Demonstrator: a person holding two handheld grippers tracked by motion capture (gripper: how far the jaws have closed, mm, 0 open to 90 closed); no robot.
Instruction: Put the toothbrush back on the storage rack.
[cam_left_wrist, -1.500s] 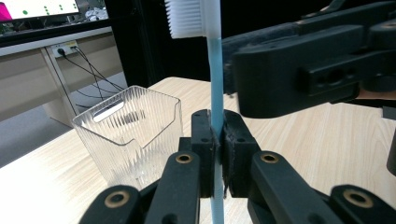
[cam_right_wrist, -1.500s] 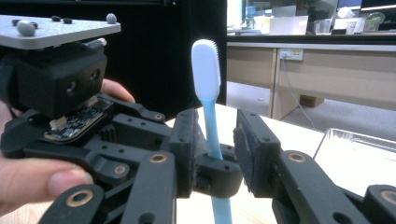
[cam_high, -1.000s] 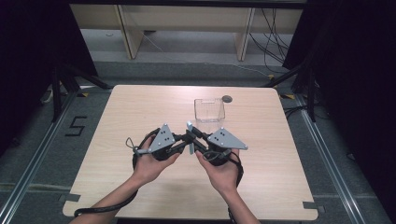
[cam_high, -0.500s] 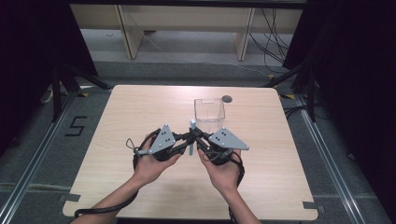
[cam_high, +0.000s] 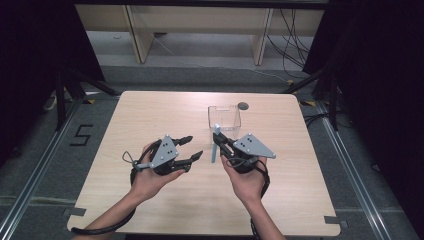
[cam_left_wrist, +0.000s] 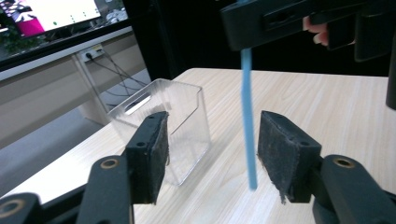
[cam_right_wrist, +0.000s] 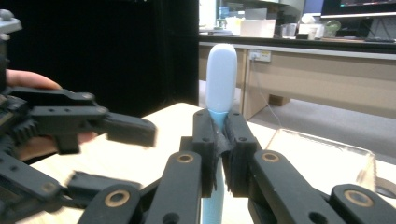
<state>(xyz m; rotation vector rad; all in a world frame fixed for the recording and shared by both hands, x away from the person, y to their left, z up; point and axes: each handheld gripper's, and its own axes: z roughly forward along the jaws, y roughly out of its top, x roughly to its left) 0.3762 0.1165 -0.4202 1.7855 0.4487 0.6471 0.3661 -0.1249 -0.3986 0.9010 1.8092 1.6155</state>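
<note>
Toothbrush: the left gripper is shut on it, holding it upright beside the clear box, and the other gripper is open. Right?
Not quite. The right gripper, not the left, is shut on the toothbrush; the right gripper view shows its jaws clamped on the handle. The rest holds: the toothbrush stands upright beside the clear box, and the left gripper is the open one.

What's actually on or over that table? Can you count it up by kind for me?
Hand-held grippers: 2 (left gripper, right gripper)
Clear plastic boxes: 1 (clear box)
Blue sticks: 1 (blue stick)
Small dark discs: 1 (dark disc)
Total: 5
</note>
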